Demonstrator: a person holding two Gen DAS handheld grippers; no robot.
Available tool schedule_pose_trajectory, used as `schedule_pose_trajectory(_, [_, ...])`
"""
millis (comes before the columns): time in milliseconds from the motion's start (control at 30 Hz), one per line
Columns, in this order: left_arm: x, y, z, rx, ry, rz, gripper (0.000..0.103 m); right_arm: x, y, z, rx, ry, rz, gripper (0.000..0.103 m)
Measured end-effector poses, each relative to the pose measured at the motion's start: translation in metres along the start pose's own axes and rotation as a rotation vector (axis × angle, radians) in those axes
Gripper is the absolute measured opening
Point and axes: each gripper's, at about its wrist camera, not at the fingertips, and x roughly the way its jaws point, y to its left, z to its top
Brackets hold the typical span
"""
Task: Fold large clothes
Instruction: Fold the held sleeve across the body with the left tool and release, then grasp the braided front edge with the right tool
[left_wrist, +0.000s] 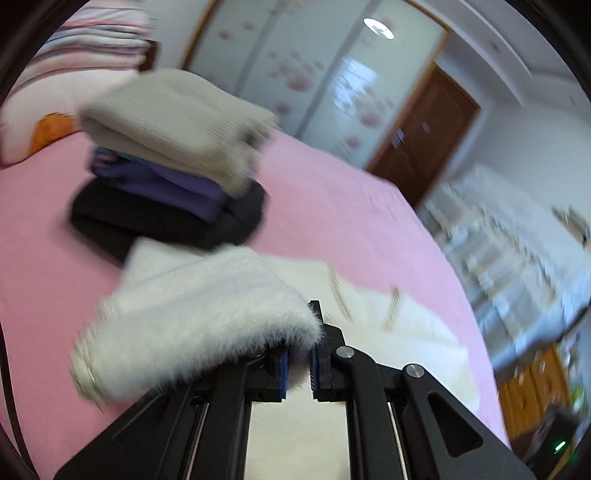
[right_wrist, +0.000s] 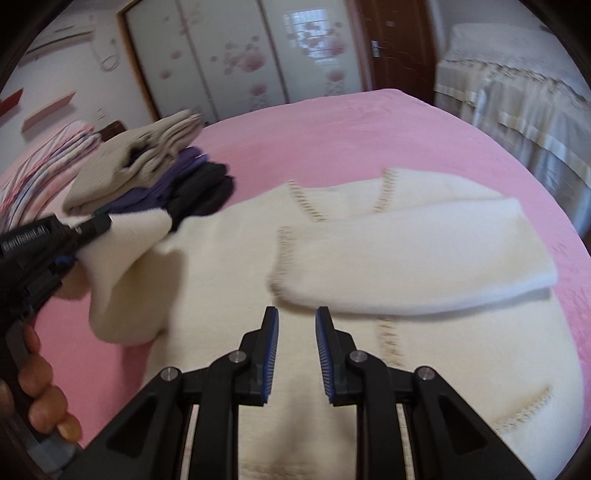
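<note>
One sleeve of the cream sweater (right_wrist: 332, 258) already lies folded across its body on the pink bed (right_wrist: 461, 147), and the left gripper (left_wrist: 299, 363), jaws pinching the fluffy other sleeve, holds it raised at nine o'clock, probably to fold it likewise. The right gripper (right_wrist: 295, 354) hovers above the sweater's middle, jaws spread and empty, while folded clothes (right_wrist: 147, 177) sit stacked at ten o'clock, out of the way.
</note>
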Motion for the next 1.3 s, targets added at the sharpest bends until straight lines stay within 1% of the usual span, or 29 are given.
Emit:
schedule_pose_trajectory(167, [0.045,-0.056,-0.04,0.124,0.129,-0.03,0.009,-0.009,-0.058,-0.005,0.087,-0.005,-0.058,0.021])
schedule_pose_trajectory(233, [0.068,-0.073,-0.058,0.177,0.225,-0.061,0.009,-0.01,-0.078,-0.007,0.12,0.001,-0.074,0.021])
schedule_pose_trajectory(267, [0.078,-0.076,-0.068,0.19,0.266,-0.066,0.012,-0.01,-0.087,-0.009,0.137,0.008,-0.081,0.021])
schedule_pose_trajectory(300, [0.085,-0.079,-0.077,0.197,0.303,-0.066,0.023,-0.01,-0.094,-0.01,0.152,0.014,-0.084,0.021])
schedule_pose_trajectory(333, [0.092,-0.081,-0.083,0.195,0.341,-0.071,0.029,-0.009,-0.102,-0.011,0.17,0.021,-0.085,0.021])
schedule_pose_trajectory(367, [0.094,-0.081,-0.089,0.189,0.353,-0.075,0.036,-0.009,-0.106,-0.013,0.178,0.027,-0.084,0.021])
schedule_pose_trajectory(433, [0.089,-0.077,-0.095,0.177,0.349,-0.087,0.043,-0.008,-0.112,-0.014,0.187,0.034,-0.081,0.021])
schedule_pose_trajectory(467, [0.087,-0.074,-0.097,0.17,0.359,-0.098,0.049,-0.008,-0.112,-0.015,0.187,0.036,-0.077,0.021])
schedule_pose_trajectory(533, [0.079,-0.069,-0.096,0.144,0.381,-0.137,0.051,-0.007,-0.111,-0.016,0.183,0.037,-0.057,0.021])
schedule_pose_trajectory(600, [0.063,-0.062,-0.091,0.129,0.382,-0.173,0.051,-0.009,-0.107,-0.017,0.175,0.033,-0.03,0.021])
schedule_pose_trajectory(633, [0.051,-0.056,-0.086,0.125,0.371,-0.185,0.053,-0.01,-0.103,-0.017,0.168,0.031,-0.01,0.021])
schedule_pose_trajectory(700, [0.028,-0.042,-0.078,0.112,0.339,-0.185,0.058,-0.012,-0.095,-0.017,0.149,0.027,0.029,0.021])
schedule_pose_trajectory(800, [-0.006,-0.013,-0.061,0.069,0.275,-0.177,0.06,-0.014,-0.077,-0.015,0.099,0.021,0.079,0.021])
schedule_pose_trajectory(833, [-0.014,-0.004,-0.056,0.058,0.254,-0.153,0.062,-0.014,-0.069,-0.014,0.076,0.02,0.095,0.021])
schedule_pose_trajectory(867, [-0.023,0.006,-0.052,0.051,0.224,-0.107,0.068,-0.014,-0.06,-0.014,0.05,0.019,0.111,0.021])
schedule_pose_trajectory(900, [-0.031,0.017,-0.048,0.049,0.192,-0.057,0.071,-0.014,-0.051,-0.014,0.023,0.019,0.129,0.021])
schedule_pose_trajectory(933, [-0.039,0.028,-0.045,0.055,0.161,-0.001,0.071,-0.014,-0.039,-0.013,-0.012,0.017,0.149,0.021])
schedule_pose_trajectory(1000, [-0.047,0.043,-0.039,0.055,0.135,0.054,0.072,-0.014,-0.02,-0.012,-0.066,0.015,0.167,0.021])
schedule_pose_trajectory(1100, [-0.046,0.071,-0.036,-0.001,0.142,0.092,0.072,-0.012,0.01,-0.013,-0.162,0.009,0.187,0.021])
schedule_pose_trajectory(1200, [-0.041,0.091,-0.038,-0.062,0.166,0.111,0.072,-0.008,0.039,-0.016,-0.268,0.011,0.175,0.021])
schedule_pose_trajectory(1300, [-0.032,0.099,-0.047,-0.073,0.191,0.132,0.072,-0.003,0.063,-0.023,-0.335,0.034,0.206,0.021])
